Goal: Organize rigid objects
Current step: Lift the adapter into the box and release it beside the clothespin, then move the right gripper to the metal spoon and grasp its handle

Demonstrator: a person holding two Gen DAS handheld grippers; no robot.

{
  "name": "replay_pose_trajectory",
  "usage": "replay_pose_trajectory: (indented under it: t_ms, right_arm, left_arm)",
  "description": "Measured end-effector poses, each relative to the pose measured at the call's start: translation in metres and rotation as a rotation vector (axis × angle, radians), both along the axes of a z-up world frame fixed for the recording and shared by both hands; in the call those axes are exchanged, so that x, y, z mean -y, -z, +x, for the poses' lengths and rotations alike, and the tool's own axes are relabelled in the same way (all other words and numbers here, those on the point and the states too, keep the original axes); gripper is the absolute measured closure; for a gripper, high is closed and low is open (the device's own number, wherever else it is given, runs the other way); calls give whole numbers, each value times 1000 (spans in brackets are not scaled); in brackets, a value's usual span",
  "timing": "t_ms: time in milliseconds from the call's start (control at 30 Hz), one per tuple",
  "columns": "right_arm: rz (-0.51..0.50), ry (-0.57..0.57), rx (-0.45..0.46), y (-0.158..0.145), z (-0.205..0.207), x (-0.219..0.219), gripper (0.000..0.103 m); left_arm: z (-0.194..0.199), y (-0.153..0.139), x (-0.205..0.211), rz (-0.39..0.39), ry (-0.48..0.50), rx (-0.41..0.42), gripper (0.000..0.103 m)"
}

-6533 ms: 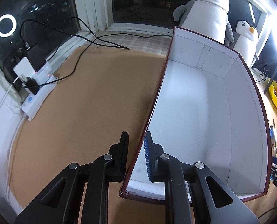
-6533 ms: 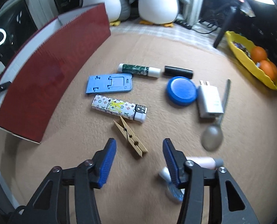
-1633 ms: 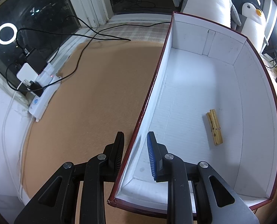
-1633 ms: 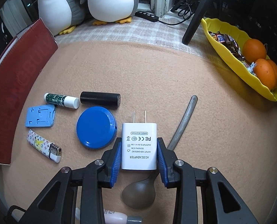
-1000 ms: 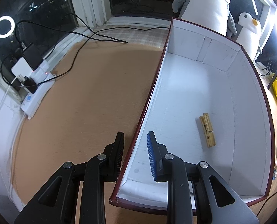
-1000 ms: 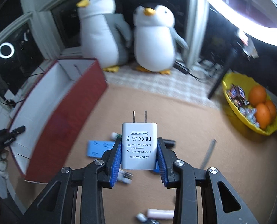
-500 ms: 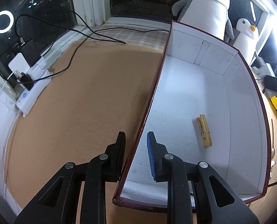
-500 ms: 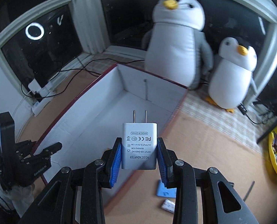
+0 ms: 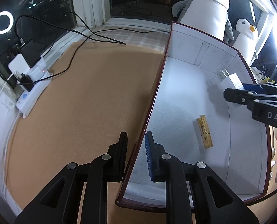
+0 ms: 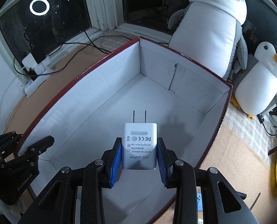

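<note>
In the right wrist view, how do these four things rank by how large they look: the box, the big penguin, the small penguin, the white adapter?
Largest to smallest, as they look:
1. box
2. big penguin
3. small penguin
4. white adapter, though it is nearest the camera, so it looks larger than it really is.

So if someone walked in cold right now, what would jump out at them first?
Probably the white AC adapter pinched in the right gripper, hanging over the open red box with its prongs pointing away. Next, the left gripper straddling the box's near wall, with a lone wooden clothespin lying on the white floor inside. Two plush penguins stand just behind the box.
</note>
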State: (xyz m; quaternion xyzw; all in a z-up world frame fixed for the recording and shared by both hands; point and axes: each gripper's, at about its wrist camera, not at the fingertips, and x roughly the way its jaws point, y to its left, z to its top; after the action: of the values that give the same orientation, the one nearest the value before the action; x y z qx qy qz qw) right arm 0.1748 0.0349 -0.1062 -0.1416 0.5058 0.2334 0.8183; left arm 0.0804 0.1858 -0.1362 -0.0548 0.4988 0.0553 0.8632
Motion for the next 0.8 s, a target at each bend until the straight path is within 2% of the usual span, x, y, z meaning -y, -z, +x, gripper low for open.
replay_pose_trajectory:
  t_ms: [333,400,500,800]
  right_arm:
    - [-27,-2,-9,8,5,-5,71]
    - [-29,-3,-5,8,4,-5,69]
    - [-20,-1,6,5,2,-5,61]
    - [86,26,32,-25,-11,21,58]
  left_arm:
    - [0,0,0,3,0,-1,85]
    - [0,0,0,4,0,0,85]
    - [0,0,0,7,1,0,85]
    - [0,0,1,28,5,-12,85]
